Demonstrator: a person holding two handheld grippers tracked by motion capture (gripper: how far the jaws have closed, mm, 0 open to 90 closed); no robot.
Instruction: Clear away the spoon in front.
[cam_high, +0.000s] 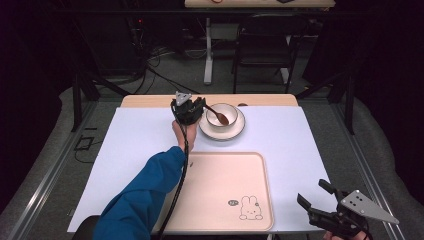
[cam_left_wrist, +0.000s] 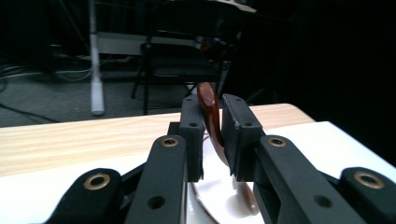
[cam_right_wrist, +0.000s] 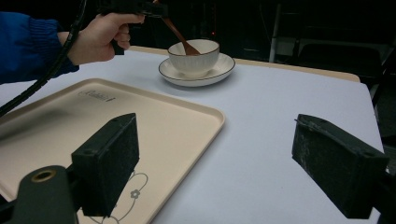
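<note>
spoon gripped at the bowl, tray still bare

the left gripper (cam_high: 199, 106) has its jaws pressed together on the handle of a brown wooden spoon (cam_high: 218, 116); in the left gripper view the handle (cam_left_wrist: 208, 112) stands between the two black pads and its top sticks out above them. the spoon slants down from the jaws, and its scoop end sits inside the white bowl (cam_high: 222, 116), as the right gripper view shows with the spoon (cam_right_wrist: 181, 37) leaning on the bowl's rim. whether the scoop end touches the bottom cannot be told.

the bowl stands on a white saucer (cam_high: 237, 132) with a dark rim line, at the far side of the white mat (cam_high: 135, 145), just beside the gripper. apart from the spoon, nothing can be made out in the bowl; its inside is mostly hidden.

nearer the person lies a beige tray (cam_high: 220, 175) with a small rabbit drawing in one corner. nothing lies on it.

the right gripper (cam_high: 314, 198) hangs at the near right corner of the mat, well apart from bowl and tray, its jaws spread wide with nothing between them (cam_right_wrist: 215, 163).

judged from how things lie, the work is at an early stage: the spoon is grasped but not yet lifted clear of the bowl. if the pieces are meant for the tray, then spoon, bowl and saucer all remain to be moved, and the idle right gripper looks free to take the saucer.
</note>
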